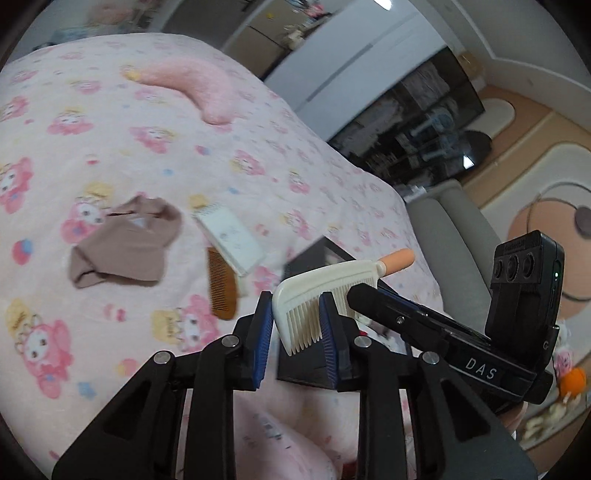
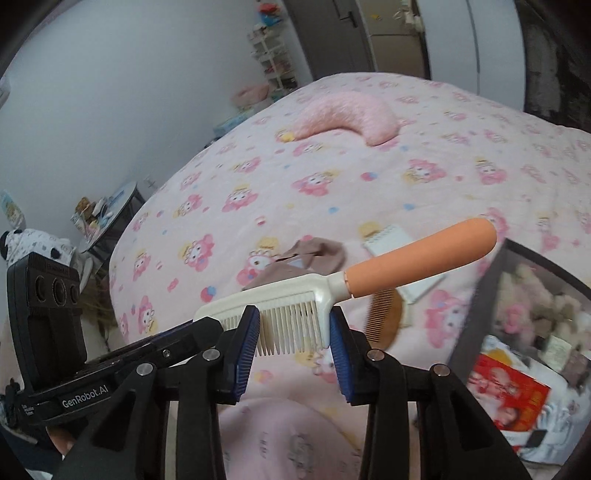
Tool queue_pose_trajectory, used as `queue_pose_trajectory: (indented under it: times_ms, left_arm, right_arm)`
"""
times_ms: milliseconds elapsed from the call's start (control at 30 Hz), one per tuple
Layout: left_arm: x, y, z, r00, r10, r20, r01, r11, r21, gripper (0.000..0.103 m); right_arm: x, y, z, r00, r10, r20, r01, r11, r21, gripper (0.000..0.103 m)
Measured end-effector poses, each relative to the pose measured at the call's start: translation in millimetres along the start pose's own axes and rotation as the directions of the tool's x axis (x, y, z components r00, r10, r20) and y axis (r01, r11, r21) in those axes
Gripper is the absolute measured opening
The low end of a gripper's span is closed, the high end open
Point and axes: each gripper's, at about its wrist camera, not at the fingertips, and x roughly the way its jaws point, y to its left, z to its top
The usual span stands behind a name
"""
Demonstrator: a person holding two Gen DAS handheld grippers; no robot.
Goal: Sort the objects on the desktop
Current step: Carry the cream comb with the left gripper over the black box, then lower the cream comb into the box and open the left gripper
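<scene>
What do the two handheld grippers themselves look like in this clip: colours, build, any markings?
Both are matte black linkage frames with silver pivot pins and ribbed blue pads. The left gripper and right gripper look alike. The right one's body reads "DAS" in the left wrist view; the left one's reads "GenRobot.AI" in the right wrist view. Each carries a black camera block.

A bed [image 2: 424, 192] is covered by a pink sheet printed with cartoon figures. A plain pale wall [image 2: 110, 92] is seen behind it, with a white shelf rack [image 2: 273, 55] and a grey door [image 2: 328, 33] at its far end. A small dark round side table [image 2: 114, 210] is crowded with clutter. A dark glass cabinet [image 1: 417, 136] is reflected with daylight.
</scene>
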Motion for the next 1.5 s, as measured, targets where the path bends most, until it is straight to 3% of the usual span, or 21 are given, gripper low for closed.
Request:
queue_pose_trajectory:
  times_ms: [100,267,300,400,500,567,633,733,867,967,1100,1167,1267,1367,1433,1500]
  left_arm:
    - [50.5,-52.2,-5.5,0.992,-0.075,-0.098,0.083,0.993,0.088,0.024]
    - [130.6,-118.8,-38.4,0.97,-0.083,-0.23,0.141,0.959,0.246,0.024]
    - [144.1,-125.4,-45.8,0.966,-0.082,-0.245,0.151,0.948,0.279,0.024]
    - [182.7,-128.7,-55.0,0.94,-0.078,-0.333,0.168,0.953,0.252,0.024]
    - [201.6,-136.0,-56.2,0.932,-0.032,-0.362,0.15,0.942,0.301,0.025]
    - [218.6,-135.2,-58.9,0.917,-0.021,-0.399,0.145,0.949,0.282,0.025]
    - [235.0,-132.3,-64.1,0.911,0.002,-0.411,0.122,0.954,0.274,0.025]
    - [241.9,-129.0,-75.4,0.913,0.055,-0.404,0.073,0.952,0.296,0.025]
    - [235.6,-128.5,-80.5,0.935,0.083,-0.346,0.033,0.947,0.318,0.027]
    - [227.8,-119.9,-78.4,0.942,0.071,-0.327,0.031,0.954,0.297,0.027]
    - [222.7,-104.7,-69.9,0.949,0.056,-0.31,0.019,0.972,0.235,0.027]
    - [224.7,-103.3,-70.7,0.941,0.021,-0.337,0.054,0.976,0.213,0.027]
    - [229.1,-109.5,-75.5,0.937,0.022,-0.348,0.063,0.971,0.232,0.026]
    - [232.0,-116.3,-79.2,0.936,0.025,-0.352,0.072,0.963,0.259,0.026]
    - [232.5,-115.7,-80.7,0.934,0.026,-0.355,0.072,0.963,0.259,0.026]
    - [233.3,-113.3,-80.6,0.931,0.018,-0.364,0.078,0.965,0.248,0.026]
  right_arm:
    - [-47.4,-48.9,-18.8,0.995,-0.09,0.053,0.087,0.995,0.057,0.034]
    - [-95.4,-139.1,-60.3,0.976,-0.203,0.079,0.18,0.956,0.233,0.034]
    - [-99.2,-155.5,-68.6,0.973,-0.217,0.075,0.189,0.944,0.271,0.034]
    - [-98.4,-200.0,-88.7,0.972,-0.23,0.04,0.196,0.898,0.393,0.034]
    - [-89.4,-223.5,-101.8,0.966,-0.257,0.04,0.214,0.873,0.438,0.034]
    - [-85.9,-239.8,-112.3,0.973,-0.228,0.042,0.181,0.859,0.48,0.034]
    - [-82.9,-249.3,-121.0,0.972,-0.236,0.014,0.199,0.848,0.492,0.034]
    - [-73.0,-257.9,-131.0,0.968,-0.248,-0.035,0.233,0.841,0.488,0.034]
    - [-63.3,-263.0,-135.5,0.971,-0.231,-0.06,0.228,0.826,0.515,0.033]
    - [-69.8,-253.0,-133.2,0.966,-0.252,-0.054,0.248,0.851,0.463,0.034]
    - [-80.8,-247.7,-139.2,0.978,-0.172,-0.119,0.206,0.896,0.393,0.035]
    - [-99.3,-245.4,-135.5,0.973,-0.217,-0.073,0.228,0.897,0.38,0.035]
    - [-114.3,-245.6,-122.3,0.931,-0.359,-0.057,0.357,0.875,0.326,0.035]
    - [-103.3,-259.7,-106.1,0.935,-0.351,-0.046,0.347,0.88,0.324,0.035]
    - [-88.7,-268.7,-99.2,0.915,-0.399,-0.061,0.398,0.864,0.309,0.034]
    - [-75.3,-277.8,-99.9,0.928,-0.363,-0.087,0.371,0.869,0.328,0.034]
